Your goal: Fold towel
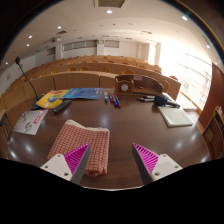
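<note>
A red-and-white checked towel [80, 142] lies on the dark brown table [125, 125], folded into a long strip that runs away from me. Its near end lies just ahead of my left finger [72, 160] and partly beside it. My gripper [110, 160] is open, its two magenta-padded fingers spread wide with bare table between them. The right finger [148, 158] is over bare table, well clear of the towel. Nothing is held.
At the back of the table lie a yellow-and-blue sheet [52, 98], a blue cloth [85, 94], pens [114, 100] and dark objects [162, 100]. A white pad [175, 116] is at the right, papers [30, 122] at the left. Wooden benches [80, 78] stand beyond.
</note>
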{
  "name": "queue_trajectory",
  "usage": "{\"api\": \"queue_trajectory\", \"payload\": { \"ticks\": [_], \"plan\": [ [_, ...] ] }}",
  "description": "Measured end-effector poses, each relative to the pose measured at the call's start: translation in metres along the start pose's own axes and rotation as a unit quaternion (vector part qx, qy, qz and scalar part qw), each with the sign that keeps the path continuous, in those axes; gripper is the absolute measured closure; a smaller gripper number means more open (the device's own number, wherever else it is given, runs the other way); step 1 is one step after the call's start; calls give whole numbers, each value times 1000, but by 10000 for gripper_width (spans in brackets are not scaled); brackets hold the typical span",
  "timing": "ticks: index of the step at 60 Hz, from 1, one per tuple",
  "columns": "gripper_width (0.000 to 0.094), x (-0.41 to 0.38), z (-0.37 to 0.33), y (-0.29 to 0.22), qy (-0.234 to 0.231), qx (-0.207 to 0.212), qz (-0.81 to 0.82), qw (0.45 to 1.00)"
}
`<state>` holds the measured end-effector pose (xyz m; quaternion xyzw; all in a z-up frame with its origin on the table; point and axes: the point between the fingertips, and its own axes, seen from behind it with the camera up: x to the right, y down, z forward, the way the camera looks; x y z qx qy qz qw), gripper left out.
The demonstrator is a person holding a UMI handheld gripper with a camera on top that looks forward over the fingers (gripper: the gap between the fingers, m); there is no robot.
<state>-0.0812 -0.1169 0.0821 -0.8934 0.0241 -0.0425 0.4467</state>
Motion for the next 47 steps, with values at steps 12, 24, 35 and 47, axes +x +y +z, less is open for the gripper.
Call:
{"api": "queue_trajectory", "payload": {
  "ticks": [12, 24, 35, 47],
  "plan": [
    [89, -32, -66, -9, -7, 34, -2, 999],
    [89, -59, -152, 1, 25, 64, -5, 998],
    [88, -88, -220, 30, 47, 60, -4, 997],
    [88, -109, -260, 48, 56, 60, -6, 997]
  ]
}}
